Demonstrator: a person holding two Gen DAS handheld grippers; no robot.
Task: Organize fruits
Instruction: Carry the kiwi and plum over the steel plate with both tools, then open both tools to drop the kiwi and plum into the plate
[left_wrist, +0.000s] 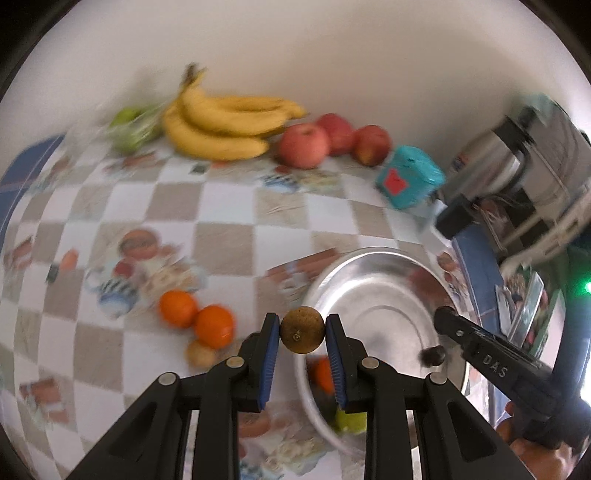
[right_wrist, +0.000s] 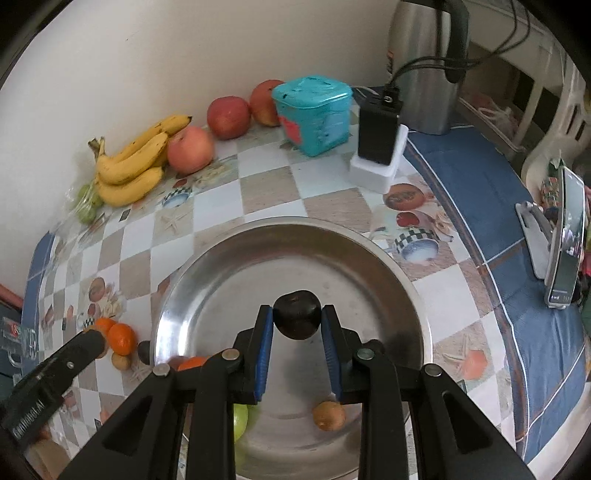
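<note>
Both grippers loaded, both near the steel dish.

Left gripper (left_wrist: 303, 330): fingers closed on a small round brown fruit (left_wrist: 302, 330), pads pressing its two sides, fruit clear of the worktop (left_wrist: 229, 206). In the left wrist view the dish (left_wrist: 373, 258) lies at about 3 o'clock from the held fruit; its near rim passes just under the right finger. So the fruit hangs roughly at the rim, not yet over the basin.

Right gripper (right_wrist: 297, 321): fingers closed on a dark, near-black round fruit (right_wrist: 296, 319). In the right wrist view it sits over the middle of the dish (right_wrist: 295, 229), with dish floor visible all round. This hand is the better placed for a release, in my judgement.

Both fruits are near-spherical; no long axis to align.

Already in the dish, toward 6 o'clock in the right view: a brown fruit (right_wrist: 328, 415), a green fruit (right_wrist: 240, 419), an orange one (right_wrist: 192, 363) by the rim at 8 o'clock. Centre and far half are bare: open room for dropping.

Outside the dish, 9 o'clock: two oranges (left_wrist: 195, 319) and a small brown fruit (left_wrist: 199, 354). Bananas (left_wrist: 221, 125) and apples (left_wrist: 332, 142) along the wall at 12 o'clock, well apart.

Risk, judged: the two grippers stand close together; a round fruit may roll after release, though the raised rim should contain it.
</note>
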